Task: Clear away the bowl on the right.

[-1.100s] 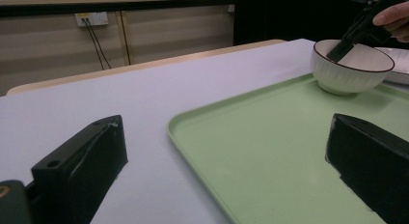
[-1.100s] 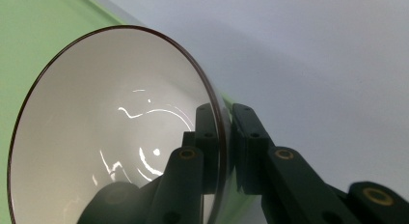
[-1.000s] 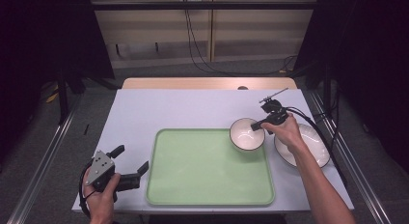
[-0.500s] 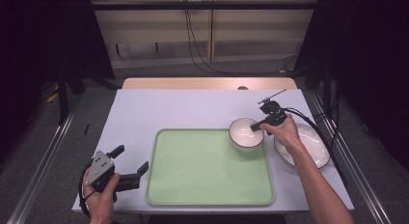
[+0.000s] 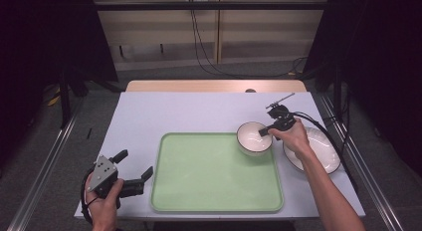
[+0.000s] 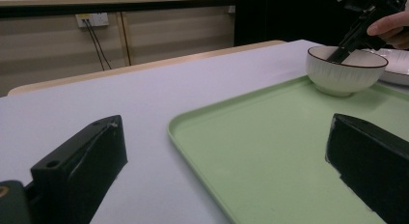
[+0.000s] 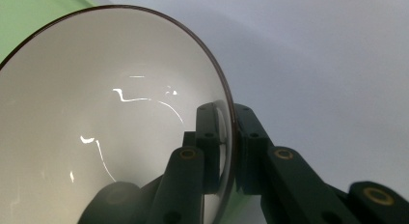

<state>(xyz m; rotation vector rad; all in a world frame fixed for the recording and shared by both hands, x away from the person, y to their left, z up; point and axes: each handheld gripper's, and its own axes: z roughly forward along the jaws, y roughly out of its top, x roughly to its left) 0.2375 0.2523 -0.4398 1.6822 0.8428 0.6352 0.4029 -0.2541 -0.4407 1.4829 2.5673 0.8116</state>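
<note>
A white bowl (image 5: 254,138) with a dark rim sits on the far right corner of the green tray (image 5: 214,176), its wall pinched between the jaws of my right gripper (image 5: 264,132): one finger (image 7: 208,132) lies inside the rim, the other outside, closed tight on the thin wall with the pads pressing it. Just behind those fingers, toward my right hand (image 5: 293,137), a wide white plate (image 5: 318,151) rests on the pale tabletop (image 5: 189,111), touching or nearly touching the tray's edge. Well apart, across the tray, my left gripper (image 5: 134,172) hovers off the near left corner with jaws wide open and nothing between them. My worry is the hold itself: a one-sided pinch on a glazed rim could let the bowl swing or slip once lifted, and a tilt toward my hand could knock it against the plate or catch the tray's raised lip.
</note>
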